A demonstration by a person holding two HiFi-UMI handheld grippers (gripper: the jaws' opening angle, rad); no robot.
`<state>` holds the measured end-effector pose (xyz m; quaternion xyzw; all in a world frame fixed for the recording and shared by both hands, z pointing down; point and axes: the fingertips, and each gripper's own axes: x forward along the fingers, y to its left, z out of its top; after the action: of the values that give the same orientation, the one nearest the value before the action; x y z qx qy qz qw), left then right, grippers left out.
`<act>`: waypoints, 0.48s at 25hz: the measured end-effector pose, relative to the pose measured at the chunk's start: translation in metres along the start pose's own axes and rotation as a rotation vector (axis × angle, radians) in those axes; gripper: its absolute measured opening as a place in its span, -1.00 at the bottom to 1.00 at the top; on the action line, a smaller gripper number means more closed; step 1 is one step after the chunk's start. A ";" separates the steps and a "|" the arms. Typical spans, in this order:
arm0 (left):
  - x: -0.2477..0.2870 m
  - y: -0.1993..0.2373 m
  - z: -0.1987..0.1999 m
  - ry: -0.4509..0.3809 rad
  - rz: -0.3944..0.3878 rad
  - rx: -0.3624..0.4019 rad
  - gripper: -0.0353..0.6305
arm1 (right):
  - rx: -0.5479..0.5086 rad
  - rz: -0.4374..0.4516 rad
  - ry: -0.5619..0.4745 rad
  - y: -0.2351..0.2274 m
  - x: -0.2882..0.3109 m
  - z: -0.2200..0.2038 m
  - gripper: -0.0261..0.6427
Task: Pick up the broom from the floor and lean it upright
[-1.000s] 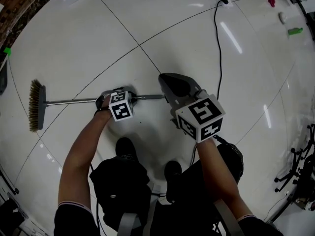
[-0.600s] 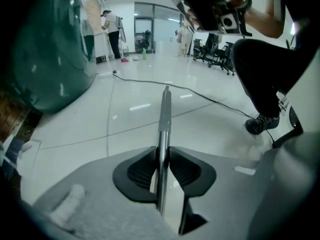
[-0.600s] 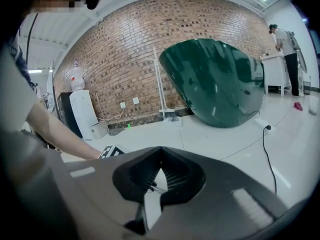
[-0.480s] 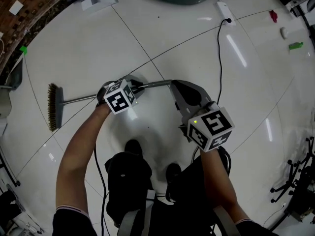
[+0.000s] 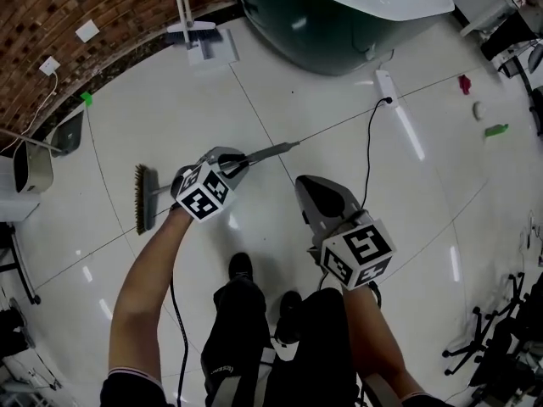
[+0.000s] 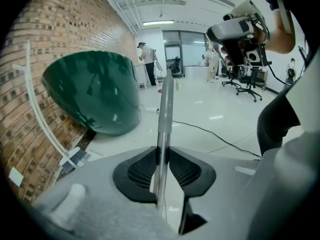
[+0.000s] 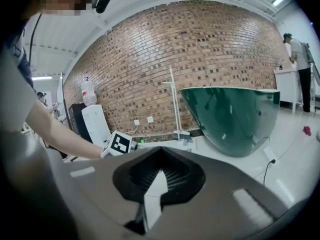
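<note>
The broom has a brown bristle head (image 5: 142,198) at the left and a thin metal handle (image 5: 270,152) that slants up to the right above the white floor. My left gripper (image 5: 233,161) is shut on the handle near its middle. In the left gripper view the handle (image 6: 165,104) runs straight up between the black pads (image 6: 141,170), which press on it from both sides. My right gripper (image 5: 316,195) hangs to the right of the broom, apart from it. Its jaws are shut with nothing between them (image 7: 160,153).
A big dark green tub (image 5: 339,15) stands ahead by the brick wall (image 5: 51,15). A white stand (image 5: 201,39) is left of it. A power strip (image 5: 386,86) and black cable (image 5: 370,142) lie to the right. Small items (image 5: 495,130) and a chair base (image 5: 484,346) are at the far right.
Both grippers have risen. The broom has come up off the floor with my left gripper, its head drawn in to the right and the handle's free end tilted upward.
</note>
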<state>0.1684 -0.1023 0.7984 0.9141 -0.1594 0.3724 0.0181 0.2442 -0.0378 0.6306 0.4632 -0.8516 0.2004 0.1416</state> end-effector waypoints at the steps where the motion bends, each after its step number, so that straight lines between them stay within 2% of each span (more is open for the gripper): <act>1: -0.018 0.006 0.006 -0.006 0.028 -0.015 -0.65 | -0.006 0.011 0.005 0.008 -0.003 0.014 -0.92; 7: -0.123 0.037 0.032 -0.054 0.146 -0.118 -0.65 | -0.039 0.066 0.016 0.063 -0.012 0.096 -0.92; 12: -0.204 0.065 0.041 -0.070 0.209 -0.203 -0.66 | -0.071 0.127 0.020 0.121 0.003 0.158 -0.92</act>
<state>0.0393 -0.1134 0.6238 0.8984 -0.2909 0.3222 0.0659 0.1318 -0.0549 0.4676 0.4007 -0.8845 0.1830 0.1535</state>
